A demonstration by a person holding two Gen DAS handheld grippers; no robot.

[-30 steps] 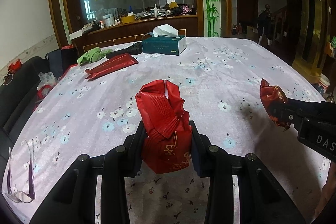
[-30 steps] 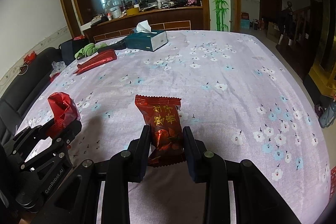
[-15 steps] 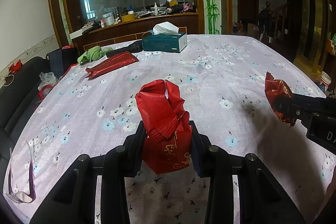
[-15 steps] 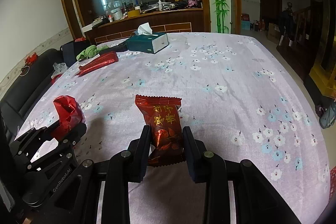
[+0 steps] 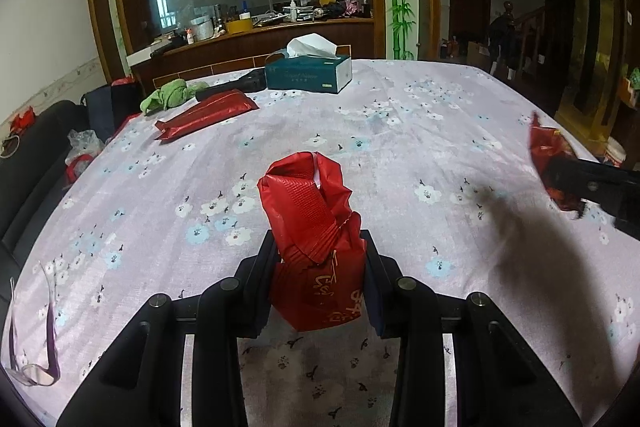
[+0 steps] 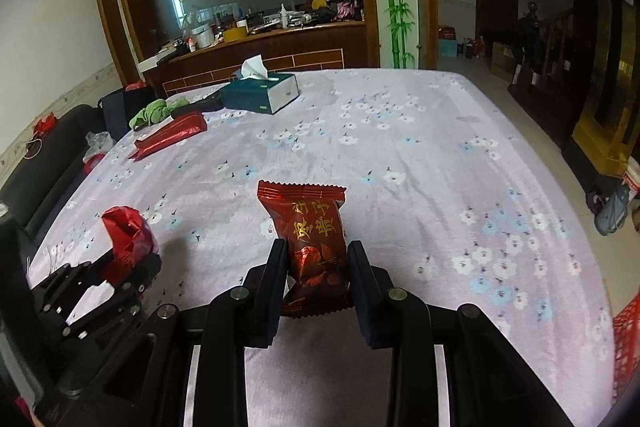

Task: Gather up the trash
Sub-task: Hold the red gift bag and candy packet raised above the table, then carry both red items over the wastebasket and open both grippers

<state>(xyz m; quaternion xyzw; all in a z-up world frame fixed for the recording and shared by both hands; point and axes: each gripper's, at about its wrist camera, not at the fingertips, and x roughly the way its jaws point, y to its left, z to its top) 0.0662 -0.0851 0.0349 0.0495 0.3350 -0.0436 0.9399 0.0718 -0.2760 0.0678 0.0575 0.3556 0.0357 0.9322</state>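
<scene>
One wide table [image 6: 420, 155] under a lilac flowered cloth fills both views. Toward the upper left lie a teal tissue box [image 5: 308, 77], a long red foil packet [image 5: 206, 114] and a green rag [image 5: 168, 98]. At lower centre the left gripper [image 5: 320, 273] clamps a crumpled red bag [image 5: 316, 247], and the right gripper [image 6: 318, 273] pinches a dark red snack wrapper [image 6: 314, 243], both above the cloth.

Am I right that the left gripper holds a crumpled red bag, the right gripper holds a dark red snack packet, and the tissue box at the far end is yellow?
Not quite: the tissue box is dark teal with a white end, as the right wrist view shows. The rest stands: the left gripper is shut on the crumpled red bag, and the right gripper is shut on the dark red snack packet.
</scene>
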